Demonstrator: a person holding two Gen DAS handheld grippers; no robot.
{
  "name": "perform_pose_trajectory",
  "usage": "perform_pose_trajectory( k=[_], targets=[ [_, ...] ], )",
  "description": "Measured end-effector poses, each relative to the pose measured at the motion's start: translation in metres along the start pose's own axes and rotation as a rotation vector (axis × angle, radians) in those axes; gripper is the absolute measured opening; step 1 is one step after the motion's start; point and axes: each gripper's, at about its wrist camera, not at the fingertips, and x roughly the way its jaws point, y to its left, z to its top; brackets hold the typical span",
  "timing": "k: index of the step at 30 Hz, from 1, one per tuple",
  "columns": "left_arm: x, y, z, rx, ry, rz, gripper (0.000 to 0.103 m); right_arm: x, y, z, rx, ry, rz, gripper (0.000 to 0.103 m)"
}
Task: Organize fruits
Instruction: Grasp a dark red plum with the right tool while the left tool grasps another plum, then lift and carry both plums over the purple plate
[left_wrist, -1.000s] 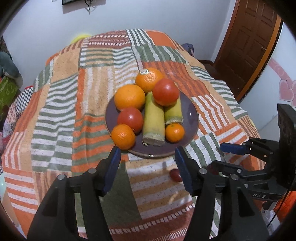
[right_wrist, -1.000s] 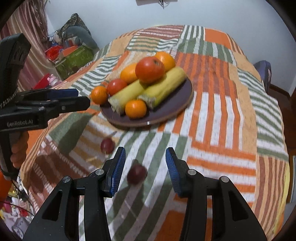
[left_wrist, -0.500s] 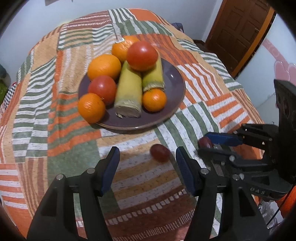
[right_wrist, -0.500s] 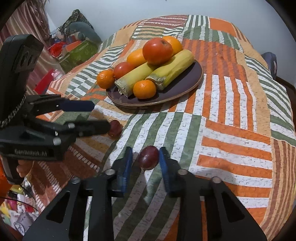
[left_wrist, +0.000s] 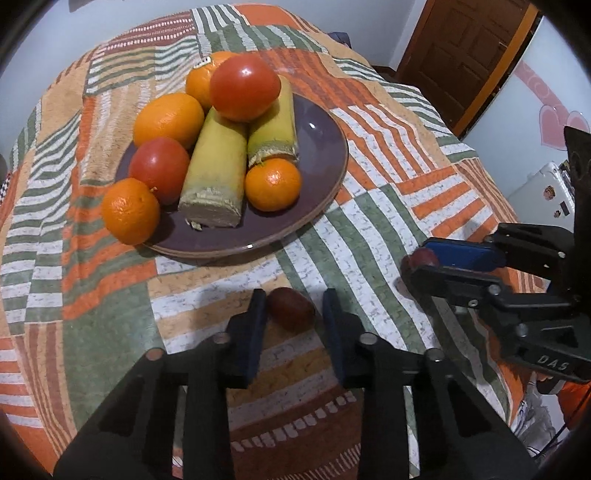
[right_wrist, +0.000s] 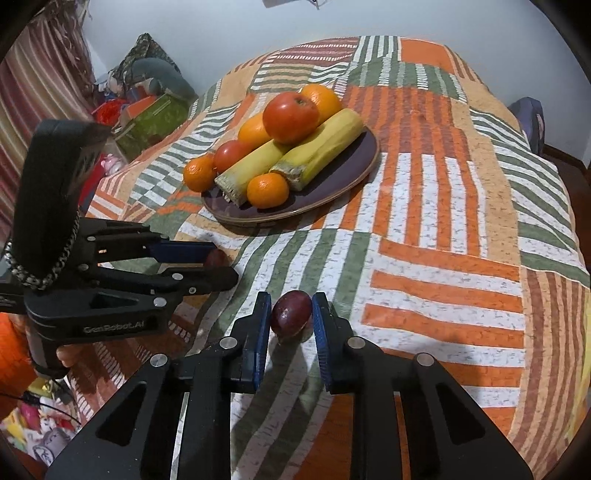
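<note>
Closest to the right wrist camera, the right gripper (right_wrist: 291, 317) is clamped on a dark purple grape (right_wrist: 291, 314), both blue pads pressed to its sides, with the grape sitting right down at the striped patchwork cloth (right_wrist: 443, 236).

Off to its left, the left gripper (left_wrist: 293, 314) has just been closing, and a second reddish grape (left_wrist: 291, 308) sits between its fingers. The left pad touches it; on the right side I honestly can't tell if there's contact, it looks like a thin gap. In the right camera that grape (right_wrist: 217, 258) just peeks out past the tips, and a bit of a hand in an orange sleeve holds the handle.

Further back is the brown plate (left_wrist: 325, 140), piled up: two small tangerines at the near edge, two yellow-green corn cobs (left_wrist: 218, 173) side by side, a tomato (left_wrist: 159, 170) on the left, two oranges behind, and a big tomato (left_wrist: 243, 88) perched on top.

Way back there's a wooden door (left_wrist: 461, 55) and a white wall.
</note>
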Motion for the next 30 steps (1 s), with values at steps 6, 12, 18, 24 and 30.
perform_pose_trajectory(
  k=[6,12,18,24,30],
  targets=[
    [-0.007,0.004,0.002,-0.004,-0.02,0.007,0.025,-0.005,-0.001,0.003,-0.002,-0.018,-0.01,0.021],
    [-0.019,0.014,0.005,-0.033,-0.051,0.01,0.025,-0.009,0.002,0.011,-0.019,-0.045,-0.021,0.021],
    [-0.034,0.02,0.017,-0.046,-0.102,0.021,0.025,-0.016,0.005,0.026,-0.041,-0.084,-0.032,0.021],
    [-0.047,0.023,0.032,-0.058,-0.16,0.034,0.025,-0.018,0.005,0.041,-0.047,-0.118,-0.035,0.021],
    [-0.053,0.026,0.048,-0.065,-0.2,0.046,0.025,-0.018,0.003,0.058,-0.057,-0.151,-0.044,0.021]
  ],
)
